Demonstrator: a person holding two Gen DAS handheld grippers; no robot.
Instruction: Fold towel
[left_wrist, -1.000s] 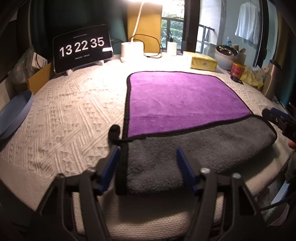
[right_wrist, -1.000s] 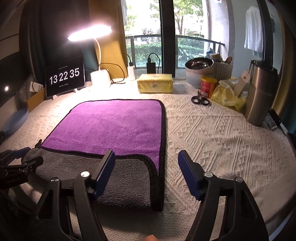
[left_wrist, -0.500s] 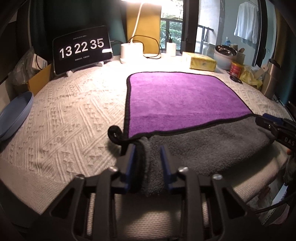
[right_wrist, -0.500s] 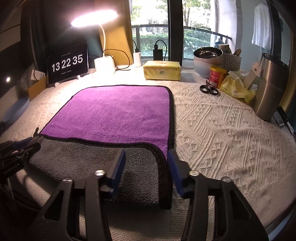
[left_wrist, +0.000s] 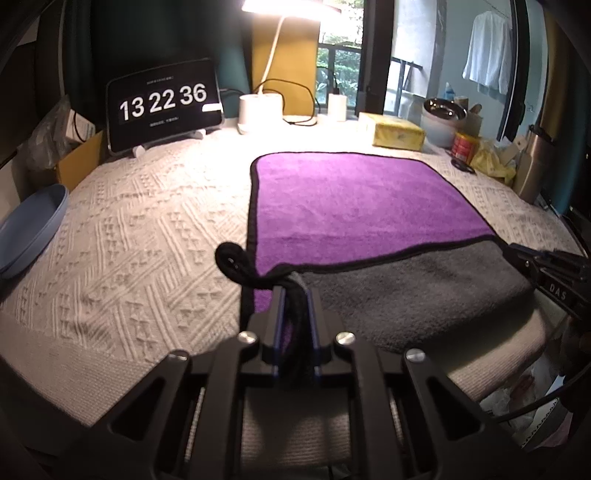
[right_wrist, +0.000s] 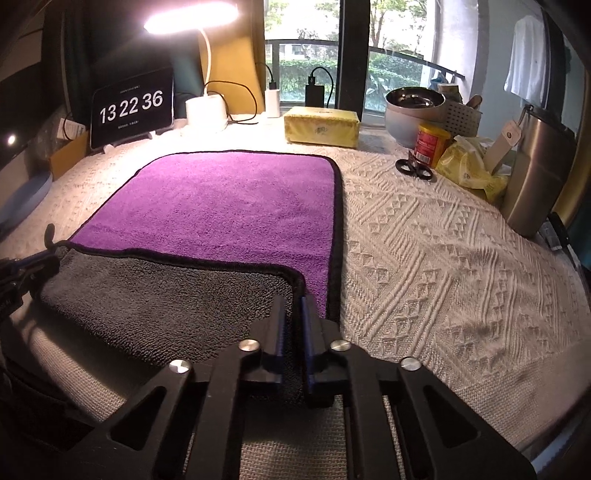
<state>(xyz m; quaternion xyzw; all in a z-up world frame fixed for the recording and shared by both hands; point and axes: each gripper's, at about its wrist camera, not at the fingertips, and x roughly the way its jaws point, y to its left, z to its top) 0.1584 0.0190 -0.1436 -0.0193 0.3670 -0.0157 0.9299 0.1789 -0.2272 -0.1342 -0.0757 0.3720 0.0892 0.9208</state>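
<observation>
White knit-textured surface (right_wrist: 424, 258) carries my soft, floppy purple-and-grey microfibre towel (left_wrist: 351, 199). Both left gripper (left_wrist: 295, 306) and right gripper (right_wrist: 293, 314) jaws pinch its near corners; light, it will drape.

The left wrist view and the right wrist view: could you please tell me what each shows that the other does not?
Only the left wrist view shows the towel's hanging loop fully and the left gripper pinching the near left corner. Only the right wrist view shows the power bank and the right gripper pinching the near right corner. Both show the towel, clock, lamp and scissors.
</observation>
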